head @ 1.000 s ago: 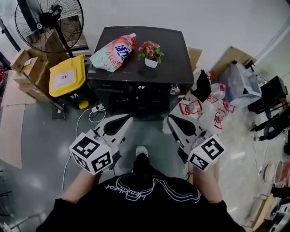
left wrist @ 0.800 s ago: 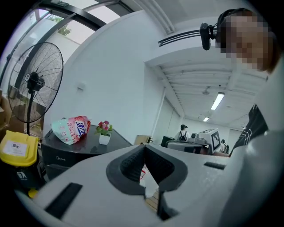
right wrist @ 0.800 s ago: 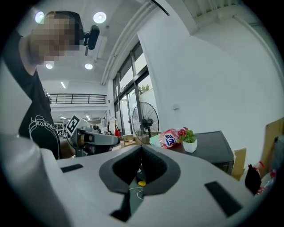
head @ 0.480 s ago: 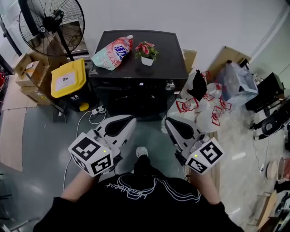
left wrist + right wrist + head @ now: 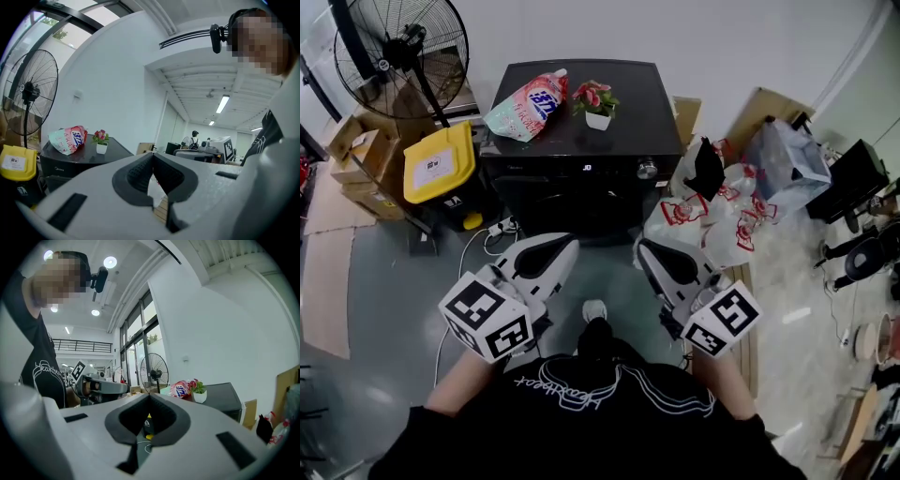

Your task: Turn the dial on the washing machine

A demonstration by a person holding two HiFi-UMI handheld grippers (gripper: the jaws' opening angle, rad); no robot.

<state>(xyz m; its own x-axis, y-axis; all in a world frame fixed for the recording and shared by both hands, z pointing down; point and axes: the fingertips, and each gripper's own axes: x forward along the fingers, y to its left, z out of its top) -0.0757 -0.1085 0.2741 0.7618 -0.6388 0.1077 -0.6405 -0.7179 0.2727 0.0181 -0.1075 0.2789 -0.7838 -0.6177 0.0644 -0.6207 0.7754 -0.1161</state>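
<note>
Dial point(image 5: 648, 170): sits on the washing machine's point(image 5: 642, 103) front panel, well ahead of the left claw point(image 5: 565, 246) and right claw point(image 5: 643, 249), nearer the right one, touched by neither. Left claw: pressed together, pinching nothing. Right claw: likewise pressed together, empty. Farther ahead, on the machine's top: detergent bag point(image 5: 525, 103) and potted flower point(image 5: 595, 103), side by side.

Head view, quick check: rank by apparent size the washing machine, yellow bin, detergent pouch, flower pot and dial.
Largest to smallest:
1. washing machine
2. yellow bin
3. detergent pouch
4. flower pot
5. dial
</note>
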